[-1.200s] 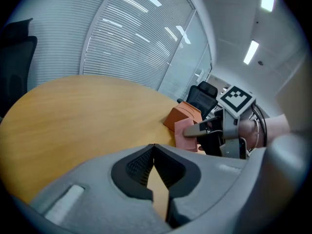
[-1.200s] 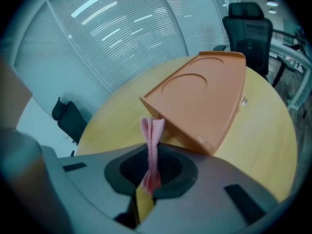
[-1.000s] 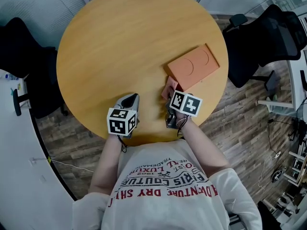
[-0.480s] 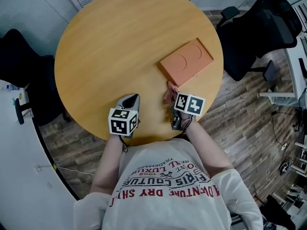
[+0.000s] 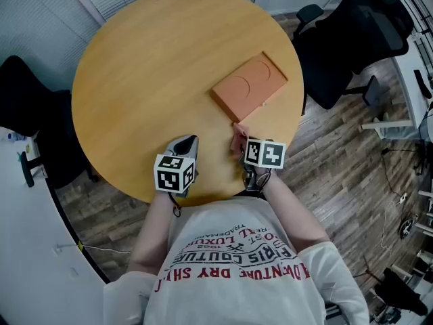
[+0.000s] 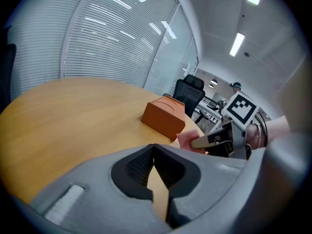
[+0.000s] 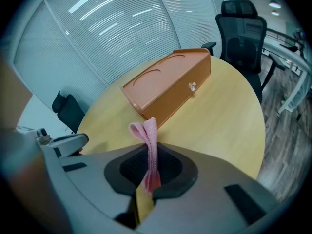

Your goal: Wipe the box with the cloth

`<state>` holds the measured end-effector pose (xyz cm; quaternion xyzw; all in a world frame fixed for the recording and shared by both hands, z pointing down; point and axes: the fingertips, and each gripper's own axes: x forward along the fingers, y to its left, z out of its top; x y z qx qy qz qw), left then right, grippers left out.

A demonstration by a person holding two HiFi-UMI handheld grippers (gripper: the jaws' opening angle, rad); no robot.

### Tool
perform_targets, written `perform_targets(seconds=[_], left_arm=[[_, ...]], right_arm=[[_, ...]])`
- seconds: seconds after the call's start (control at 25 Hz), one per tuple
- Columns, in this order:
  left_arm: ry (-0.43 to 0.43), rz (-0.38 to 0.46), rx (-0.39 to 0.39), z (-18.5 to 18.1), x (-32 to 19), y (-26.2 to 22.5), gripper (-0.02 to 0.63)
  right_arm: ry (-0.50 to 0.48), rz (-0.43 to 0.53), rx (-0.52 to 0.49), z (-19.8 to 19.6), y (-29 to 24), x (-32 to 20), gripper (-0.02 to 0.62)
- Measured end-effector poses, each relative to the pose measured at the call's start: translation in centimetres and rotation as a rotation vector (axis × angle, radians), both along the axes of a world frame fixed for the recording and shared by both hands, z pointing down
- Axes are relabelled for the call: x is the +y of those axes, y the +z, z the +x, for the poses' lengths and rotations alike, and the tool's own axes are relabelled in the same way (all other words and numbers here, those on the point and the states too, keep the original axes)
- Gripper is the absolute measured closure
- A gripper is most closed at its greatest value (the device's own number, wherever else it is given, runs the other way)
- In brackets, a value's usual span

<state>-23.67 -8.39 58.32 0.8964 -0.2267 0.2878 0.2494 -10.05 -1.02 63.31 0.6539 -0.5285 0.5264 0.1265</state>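
At the near edge of a round wooden table (image 5: 135,66), a person in a printed white top holds two handheld grippers. The left gripper (image 6: 155,160) rests low beside the work with its jaws together and nothing between them, seemingly parked out of the way. The right gripper (image 7: 146,179) is clamped on a folded pink cloth (image 7: 150,140), pinched so a loop stands proud of the jaws, likely to give a soft face to press on the surface. The cloth hangs just short of the near corner of the orange box (image 7: 165,84), which lies flat on the table's right side, angled away. The wipe looks about to begin. The box is closed, with two round recesses in its lid and a small knob on its side; what it holds cannot be seen. A black office chair (image 5: 338,39) stands beyond the table.
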Motion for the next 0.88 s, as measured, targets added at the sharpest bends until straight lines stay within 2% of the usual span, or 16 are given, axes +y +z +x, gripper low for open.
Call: perform_targets(seconds=[0.24,0.44,0.72,0.88], left_arm=[[-0.037,0.012,0.007,1.5,0.1,-0.9,0.597],[-0.125,0.015,-0.004,3.1,0.5,-1.0,0.597],[-0.340,0.068,0.024,6.1,1.2,-3.6,0.597],[-0.446,0.110,0.047,8.4,2.6,-5.3,0.597]], right_arm=[[-0.178,0.015,0.046,-0.2,-1.4,0.1,0.563],[-0.408,0.036,0.111,1.5,-2.1,0.2,0.563],[-0.712,0.132,0.072,2.7,-5.1,0.2,0.563],[-0.829,0.214,0.053,4.5,-7.6,-0.2,0.563]])
